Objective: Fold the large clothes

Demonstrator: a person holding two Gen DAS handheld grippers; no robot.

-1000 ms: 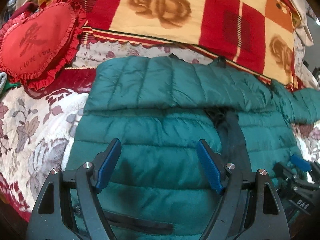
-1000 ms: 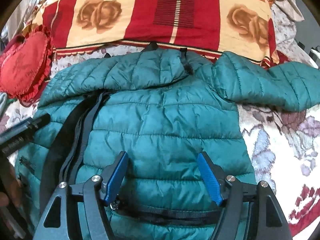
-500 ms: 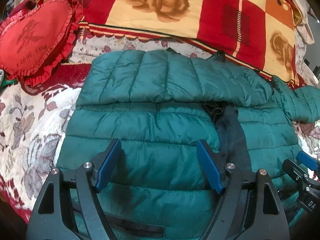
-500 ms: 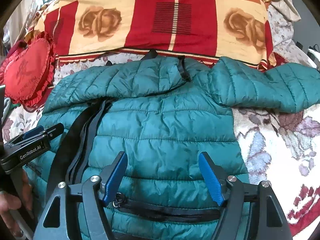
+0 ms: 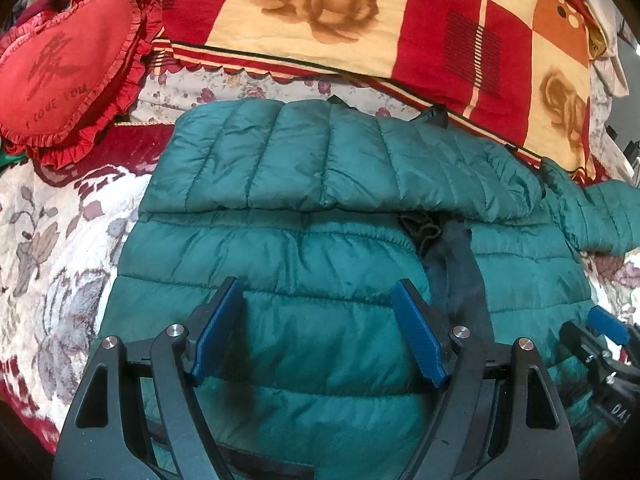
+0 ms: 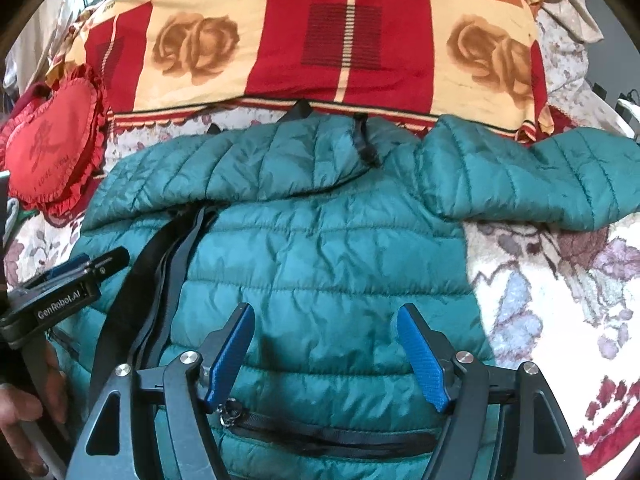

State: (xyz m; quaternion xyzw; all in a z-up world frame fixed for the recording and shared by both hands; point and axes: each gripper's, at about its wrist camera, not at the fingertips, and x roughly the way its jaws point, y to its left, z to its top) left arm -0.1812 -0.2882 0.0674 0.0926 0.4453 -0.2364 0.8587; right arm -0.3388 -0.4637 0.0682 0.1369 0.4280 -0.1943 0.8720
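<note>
A teal quilted jacket [image 5: 320, 264] lies front up on the bed. One sleeve [image 5: 340, 160] is folded across its chest. The other sleeve [image 6: 532, 176] stretches out to the right. A black zip band [image 6: 160, 264] runs down the front. My left gripper [image 5: 318, 320] hovers open over the jacket's lower left panel, nothing between its blue pads. My right gripper [image 6: 326, 332] hovers open over the lower right panel, just above a pocket zip [image 6: 320, 436]. Each gripper shows at the edge of the other's view: the right gripper [image 5: 608, 328] and the left gripper [image 6: 80, 268].
A red heart cushion [image 5: 68, 76] lies at the far left. A red and yellow rose blanket [image 6: 340, 40] covers the back of the bed. The floral bedspread [image 6: 560, 288] shows on both sides of the jacket. A hand [image 6: 24, 412] holds the left gripper.
Both views have drifted only slightly. The jacket's folds lie as before and both grippers stay open above it.
</note>
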